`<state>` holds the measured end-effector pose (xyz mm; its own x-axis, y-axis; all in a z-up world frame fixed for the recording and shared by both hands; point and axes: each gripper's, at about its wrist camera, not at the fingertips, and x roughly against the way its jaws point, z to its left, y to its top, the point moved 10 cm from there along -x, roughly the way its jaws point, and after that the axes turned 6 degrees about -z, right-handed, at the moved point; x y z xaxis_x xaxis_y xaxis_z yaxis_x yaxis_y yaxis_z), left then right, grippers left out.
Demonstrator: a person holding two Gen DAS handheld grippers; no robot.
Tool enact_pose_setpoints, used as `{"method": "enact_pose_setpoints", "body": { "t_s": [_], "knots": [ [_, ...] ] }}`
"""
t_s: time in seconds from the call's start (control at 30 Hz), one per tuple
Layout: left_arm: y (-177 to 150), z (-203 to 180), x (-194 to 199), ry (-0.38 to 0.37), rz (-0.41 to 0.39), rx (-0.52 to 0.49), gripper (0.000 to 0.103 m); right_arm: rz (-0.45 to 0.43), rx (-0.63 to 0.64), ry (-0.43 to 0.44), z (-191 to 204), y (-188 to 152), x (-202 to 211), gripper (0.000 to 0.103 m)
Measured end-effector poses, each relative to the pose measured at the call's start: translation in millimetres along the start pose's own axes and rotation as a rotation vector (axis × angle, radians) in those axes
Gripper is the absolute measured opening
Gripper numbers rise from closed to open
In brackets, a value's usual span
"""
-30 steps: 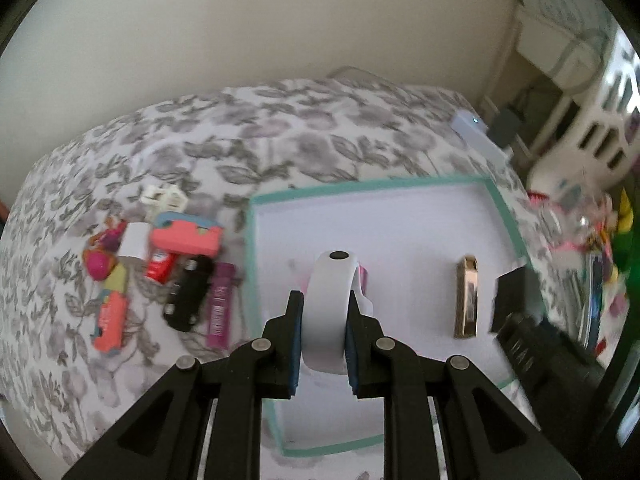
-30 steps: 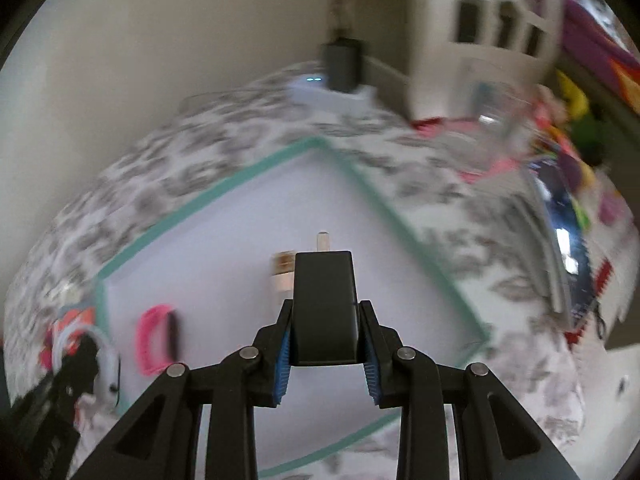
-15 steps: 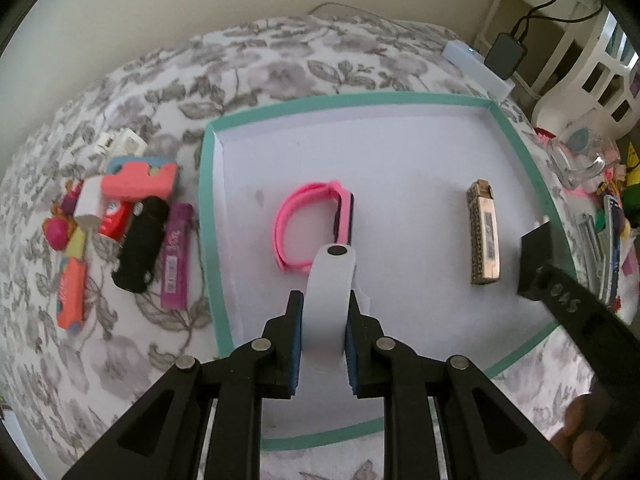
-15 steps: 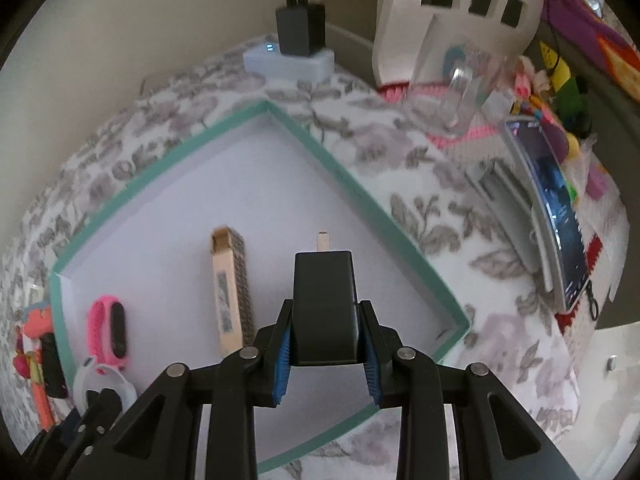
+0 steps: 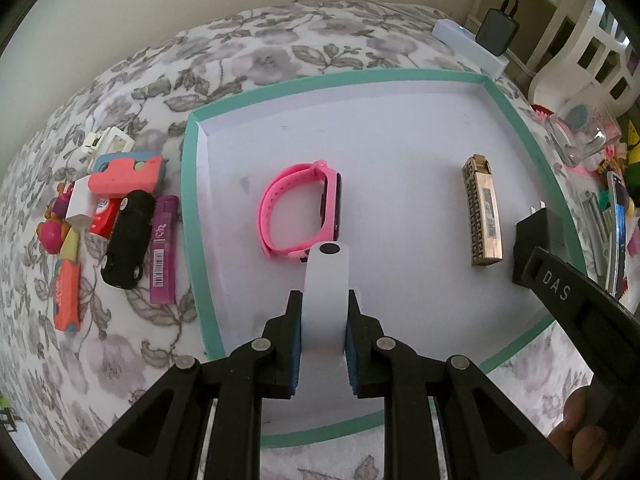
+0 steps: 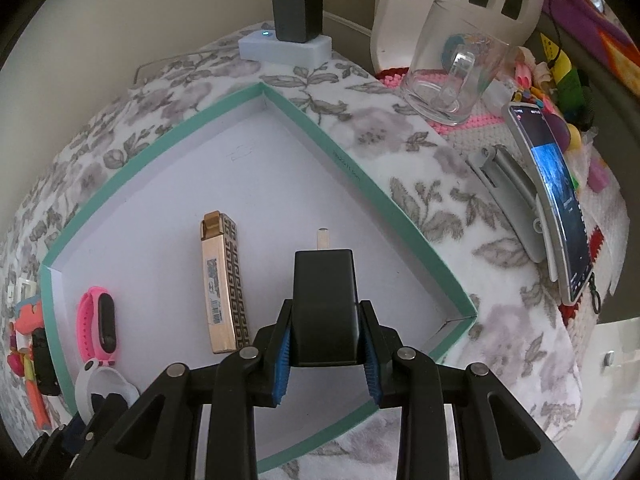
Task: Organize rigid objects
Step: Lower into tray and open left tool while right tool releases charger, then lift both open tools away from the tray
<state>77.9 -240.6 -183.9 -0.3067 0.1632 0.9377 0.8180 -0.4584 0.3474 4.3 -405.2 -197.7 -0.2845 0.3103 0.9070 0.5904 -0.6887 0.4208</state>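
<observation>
A shallow white box with a teal rim (image 5: 191, 216) (image 6: 352, 152) lies on a floral cover. Inside lie a pink wristband (image 5: 298, 212) (image 6: 98, 326) and a gold patterned box (image 5: 482, 218) (image 6: 222, 284). My left gripper (image 5: 322, 320) is shut on a white wristband (image 5: 326, 292), held over the box's near part, just in front of the pink one. My right gripper (image 6: 324, 328) is shut on a black plug adapter (image 6: 324, 308) over the box's right side, right of the gold box; it also shows in the left wrist view (image 5: 538, 240).
Left of the box lies a pile of small items: a black toy car (image 5: 128, 240), a purple tube (image 5: 164, 248), a coral case (image 5: 124, 174), an orange stick (image 5: 66, 300). At the right stand a glass mug (image 6: 452, 76), a phone on a stand (image 6: 560, 200) and a charger on a power strip (image 6: 296, 20).
Both grippers have moved forward and lower over the box with their loads. The pink wristband and gold box now sit closer in both views.
</observation>
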Motion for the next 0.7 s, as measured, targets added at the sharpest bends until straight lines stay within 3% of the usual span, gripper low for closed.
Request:
{"method": "enact_pose_setpoints", "body": {
  "t_s": [0.2,0.3,0.47,0.7],
  "knots": [
    [2.8,1.6,1.2,-0.018,0.002,0.022,0.02,-0.03,0.006,0.005,1.9,5.9,6.1,0.033],
    [5.2,3.8,3.3,-0.024,-0.007,0.034,0.023,-0.052,0.013,0.007,3.9,9.8,10.9,0.033],
    [11.0,5.5,11.8,-0.039,-0.032,0.059,0.036,-0.089,0.022,0.017,7.5,16.4,17.3,0.034],
    [23.0,18.1,25.3,-0.035,-0.085,0.113,0.04,-0.153,0.046,0.032,14.8,26.4,30.8,0.034]
  ]
}}
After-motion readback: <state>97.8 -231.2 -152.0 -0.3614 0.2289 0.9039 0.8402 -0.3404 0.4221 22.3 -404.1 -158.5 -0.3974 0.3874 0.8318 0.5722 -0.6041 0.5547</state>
